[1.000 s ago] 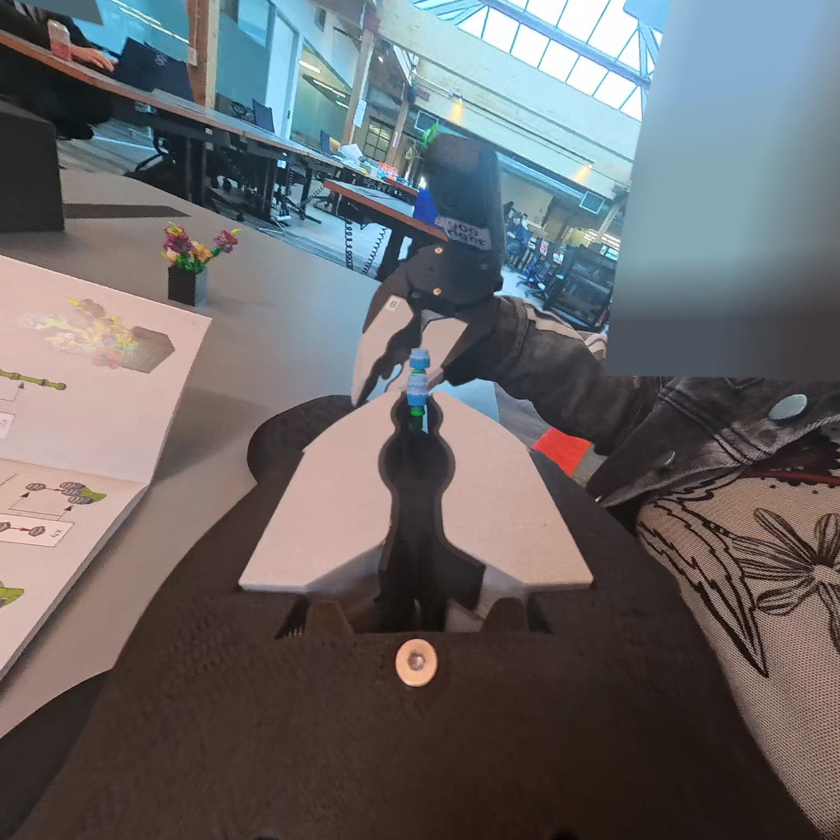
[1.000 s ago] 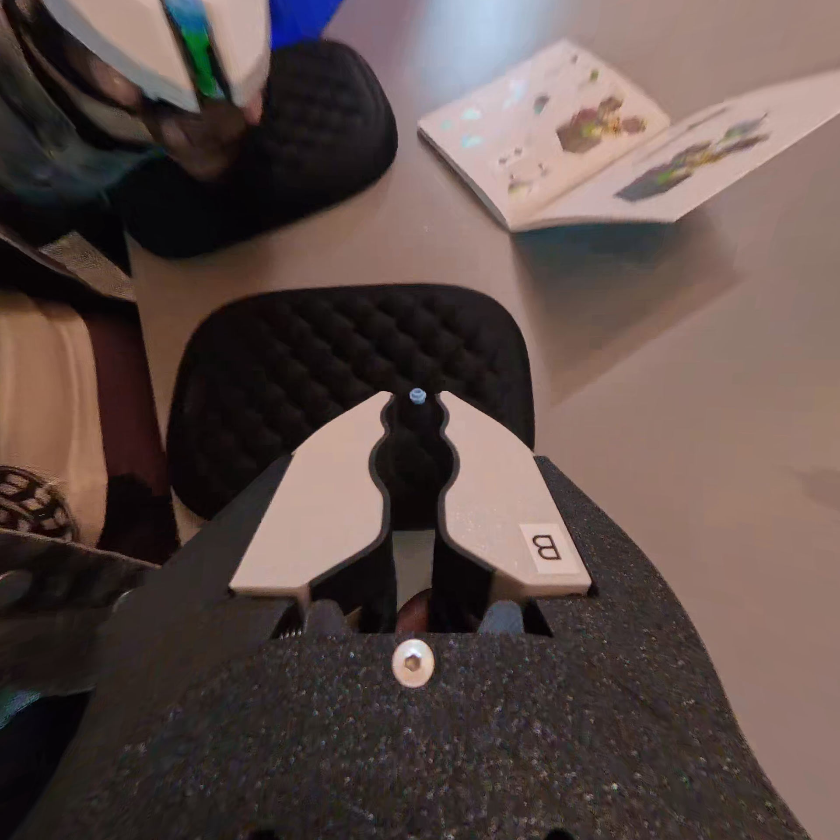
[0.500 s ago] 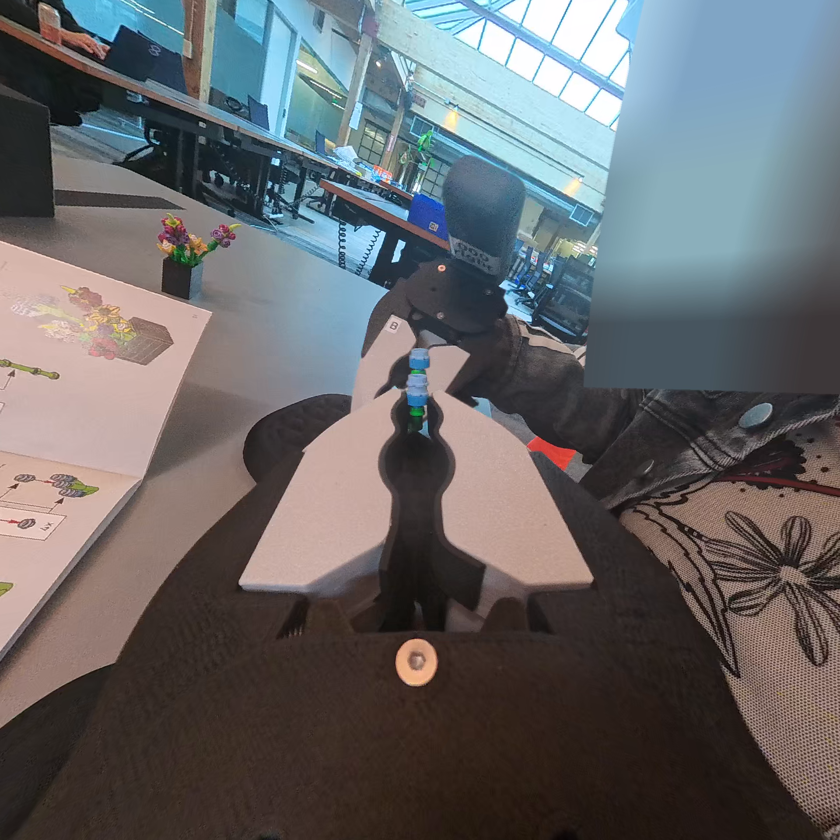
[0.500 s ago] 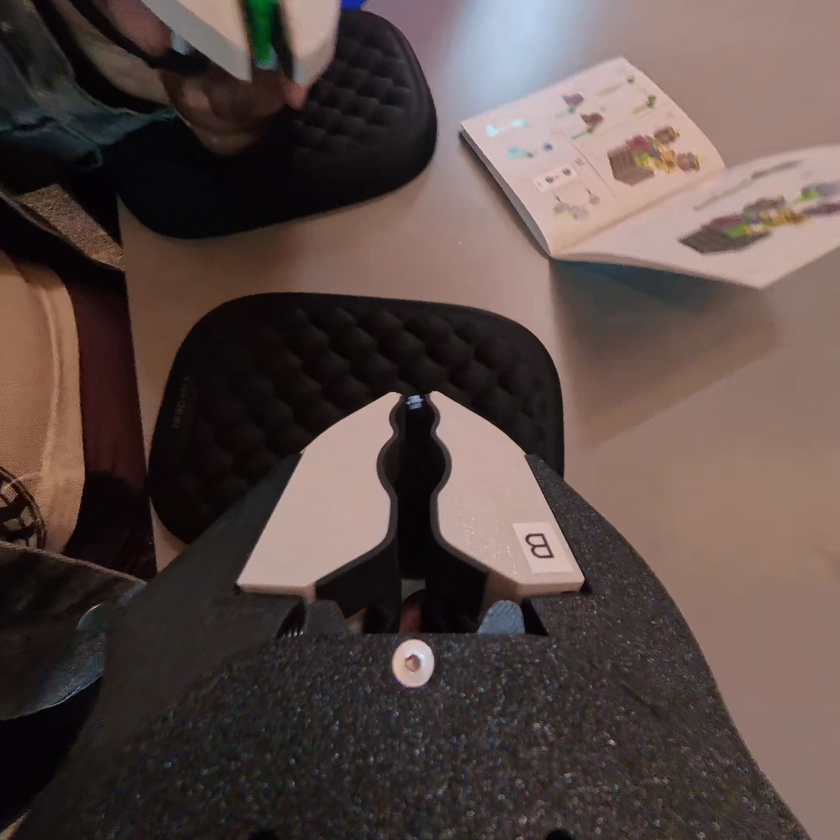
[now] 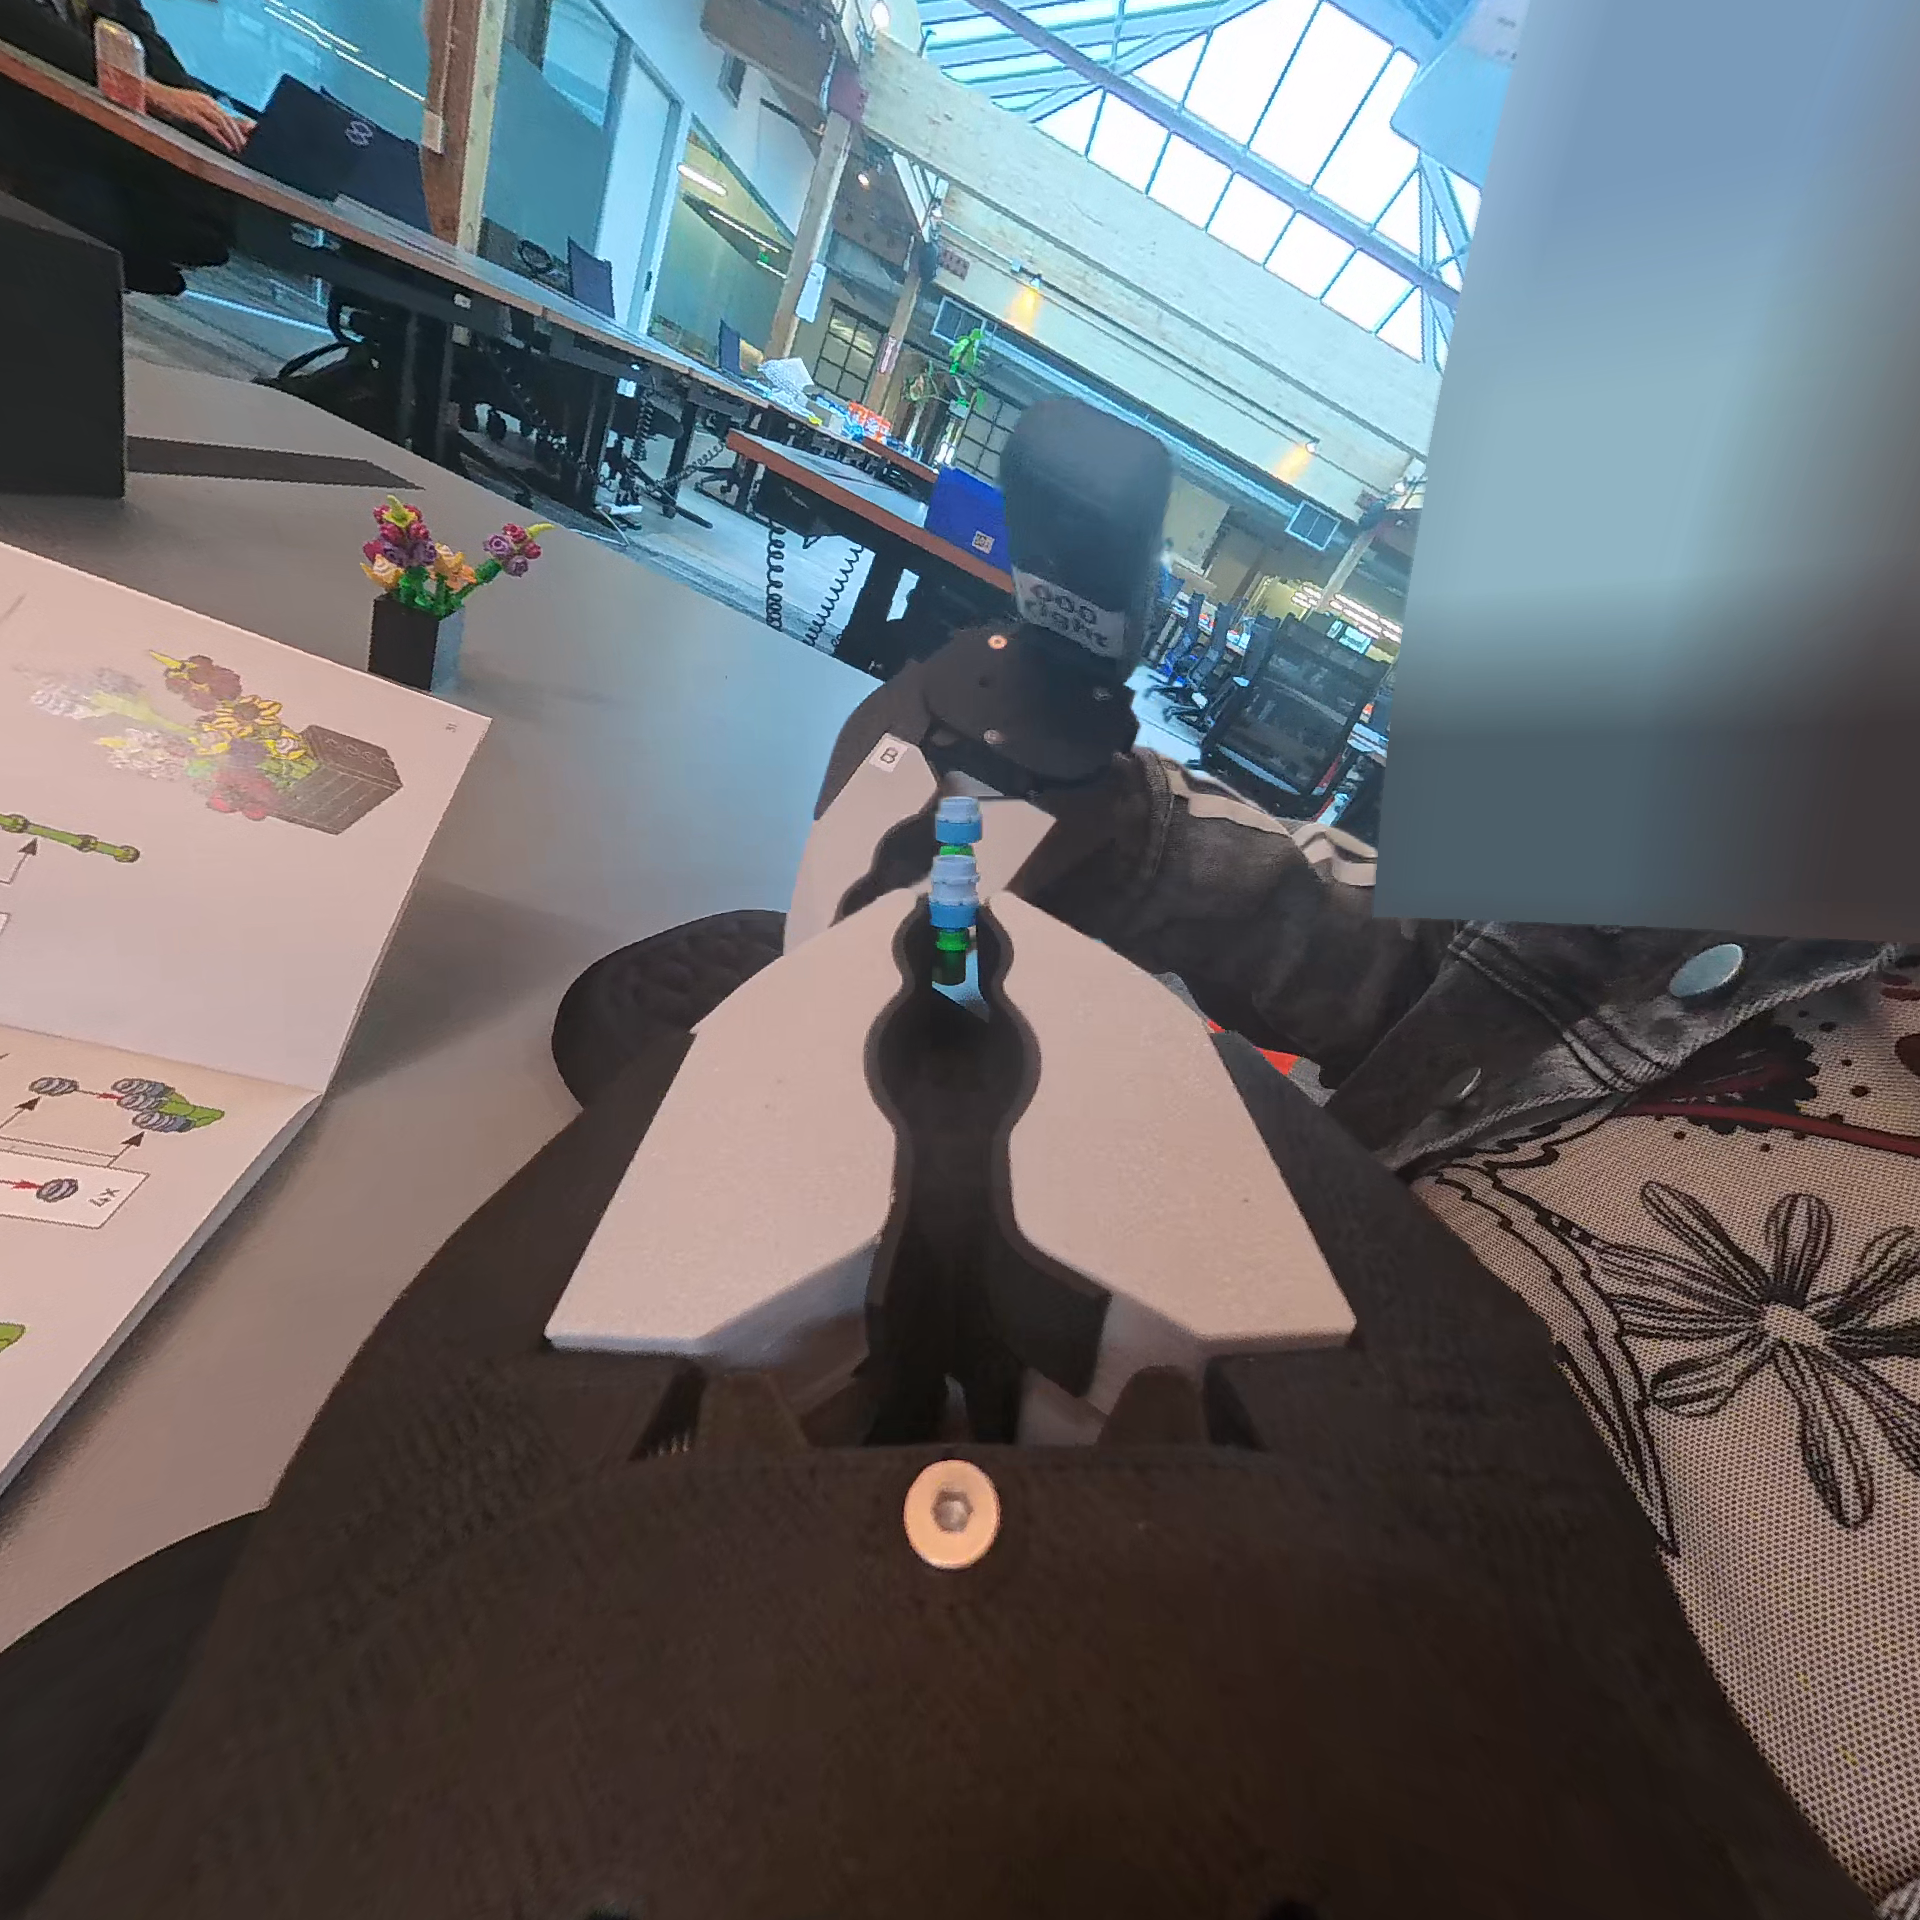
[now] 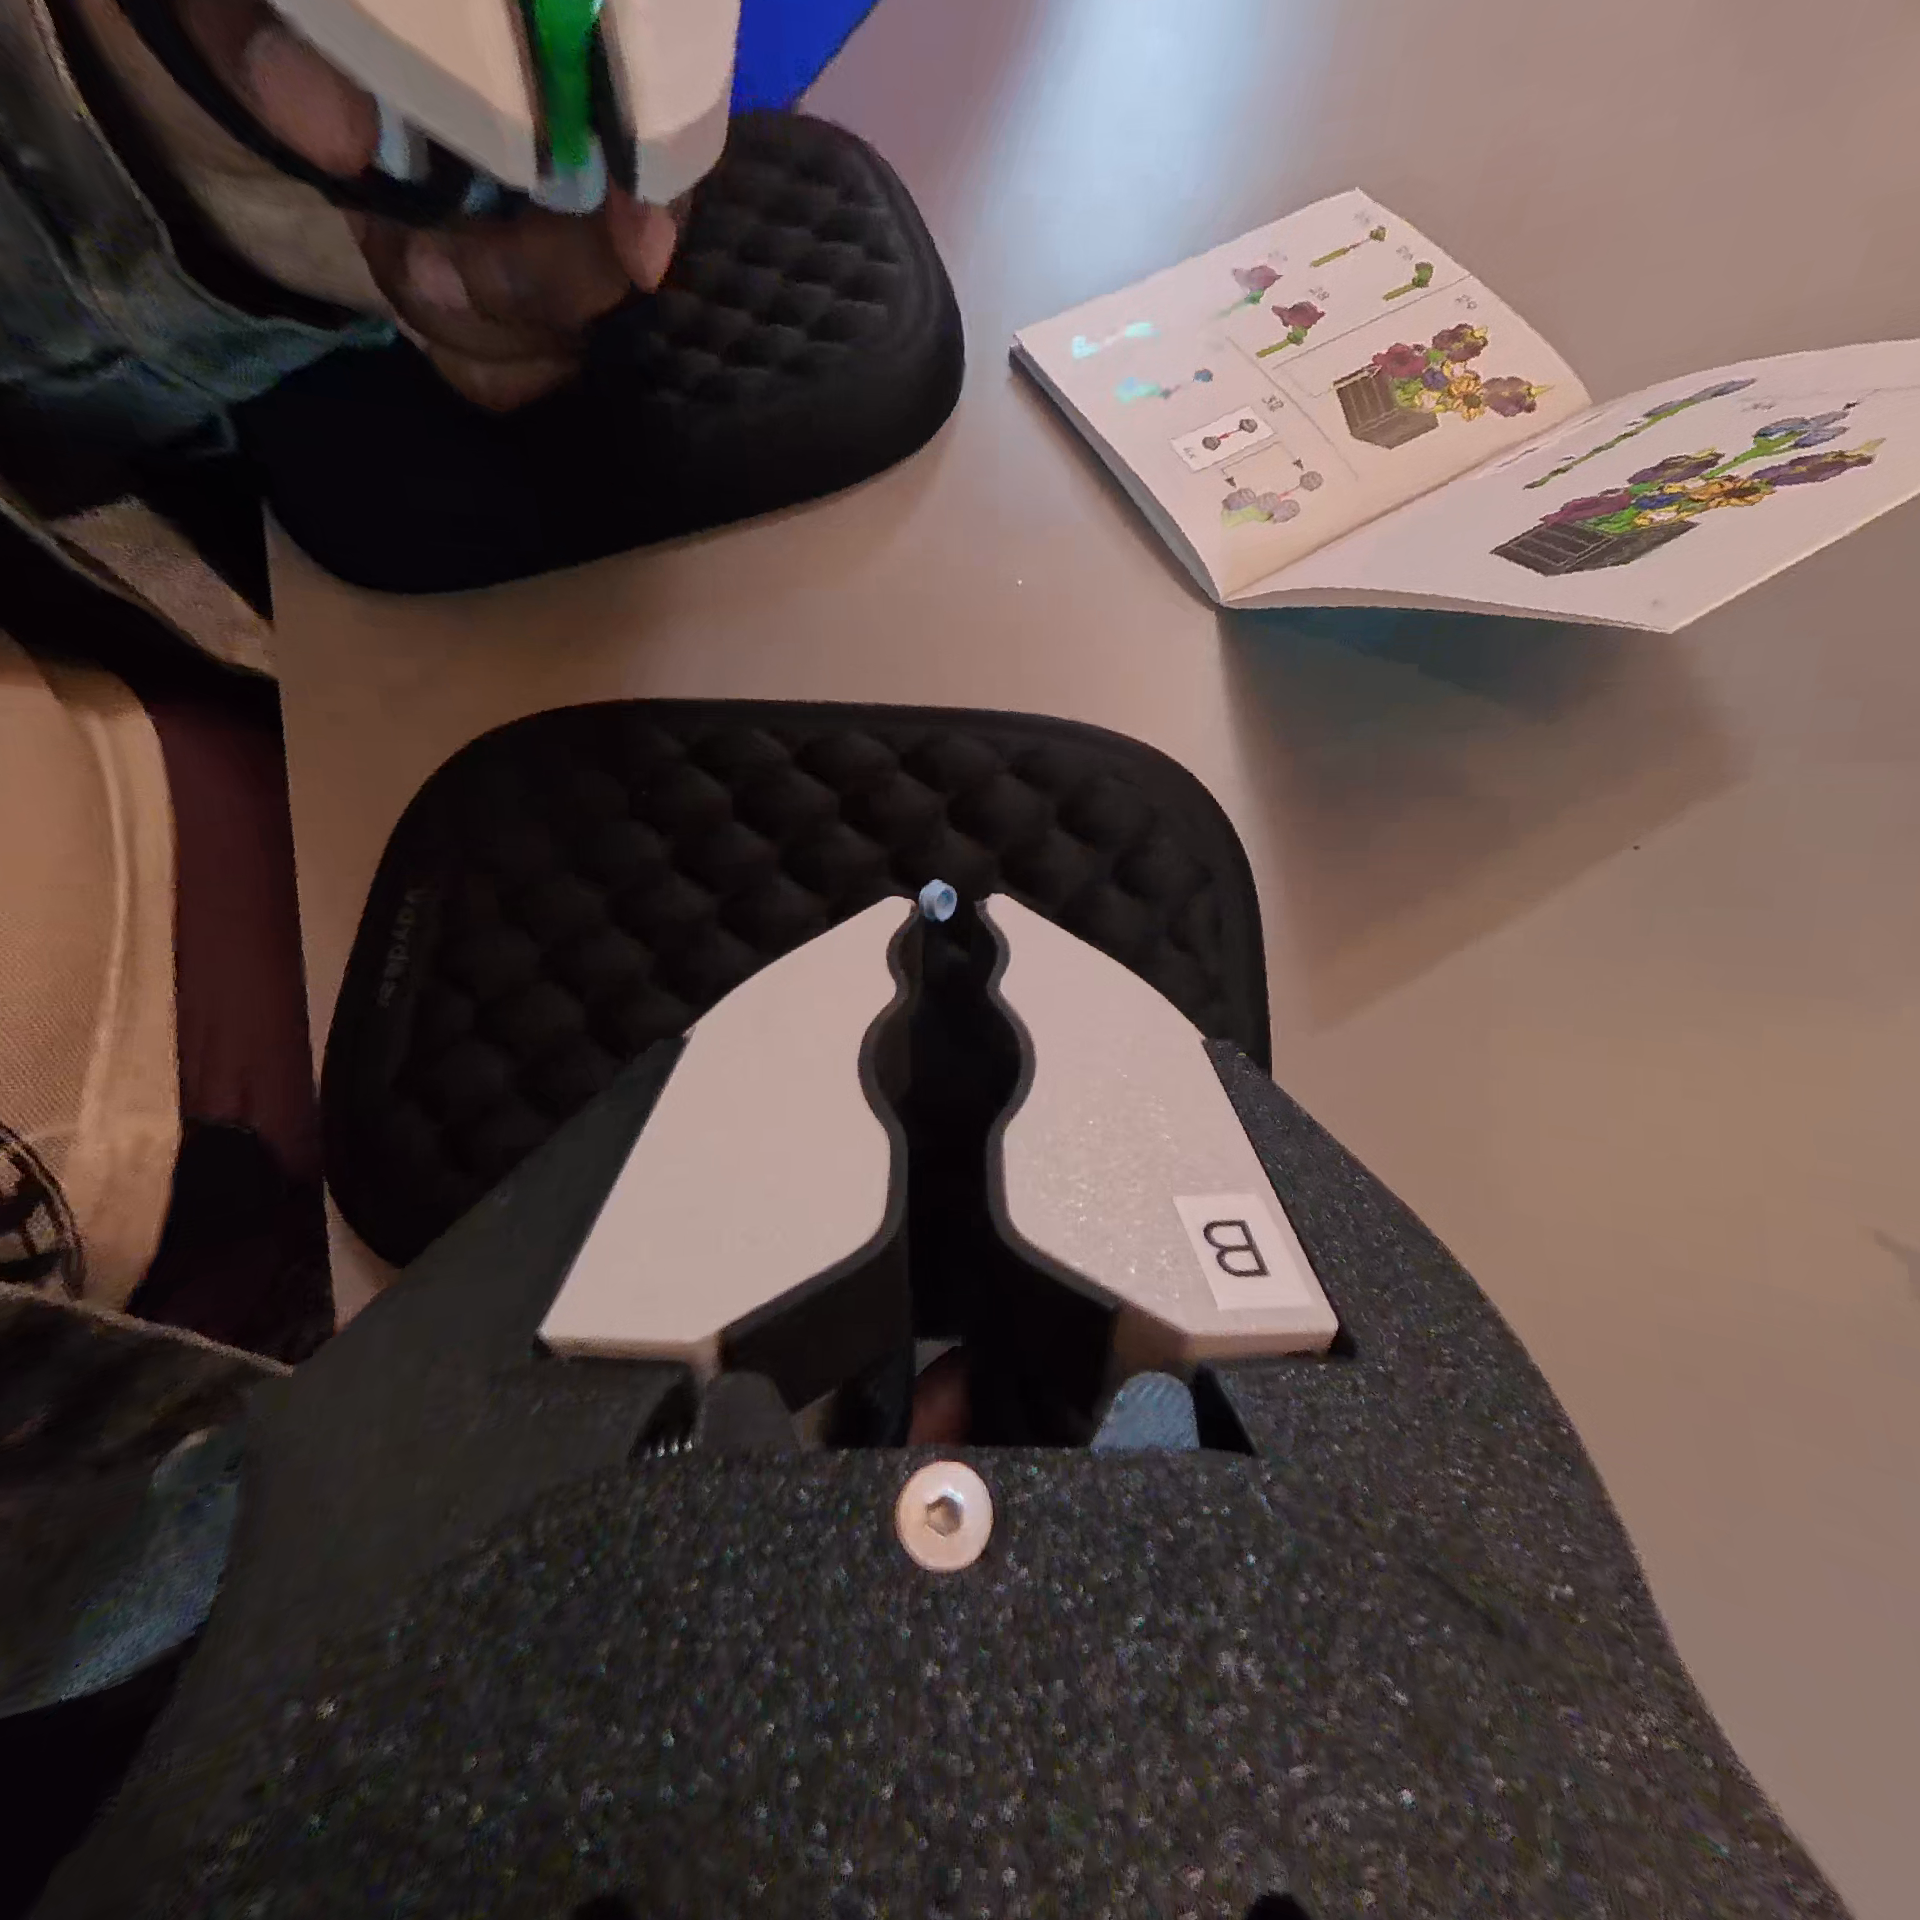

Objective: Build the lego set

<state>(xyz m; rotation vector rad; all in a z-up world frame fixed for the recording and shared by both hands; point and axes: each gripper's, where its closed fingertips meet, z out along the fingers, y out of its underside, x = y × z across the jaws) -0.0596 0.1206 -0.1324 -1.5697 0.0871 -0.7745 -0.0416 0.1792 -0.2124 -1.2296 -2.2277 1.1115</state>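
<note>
My left gripper (image 5: 951, 916) is shut on a green Lego stem (image 5: 948, 943) that carries two light-blue round pieces (image 5: 954, 891) above the fingertips. It is held upright in the air. My right gripper (image 6: 948, 910) is shut on a tiny light-blue round piece (image 6: 938, 900), which sits at the tip against the left finger, over a black quilted pad (image 6: 665, 935). In the left wrist view the right gripper (image 5: 883, 883) hangs just behind the stem, tips down. In the right wrist view the left gripper (image 6: 566, 166) with the green stem (image 6: 561, 94) is at the top left, blurred.
An open instruction booklet (image 5: 208, 831) lies on the grey table (image 6: 1558, 935), and also shows in the right wrist view (image 6: 1351, 416). A built Lego flower pot (image 5: 426, 592) stands behind it. A second black pad (image 6: 748, 395) lies under the left hand. A person's sleeve and patterned shirt (image 5: 1714, 1299) are at the right. The left gripper's tips are roughly 10 cm from the right gripper's. From my right tips it is roughly 25 cm to the built Lego flower pot (image 5: 426, 592); from my left, 35 cm.
In the right wrist view the left gripper with the stem has moved rightward and closer. The right gripper's jaws have narrowed around the small blue piece. The booklet has shifted in both views.
</note>
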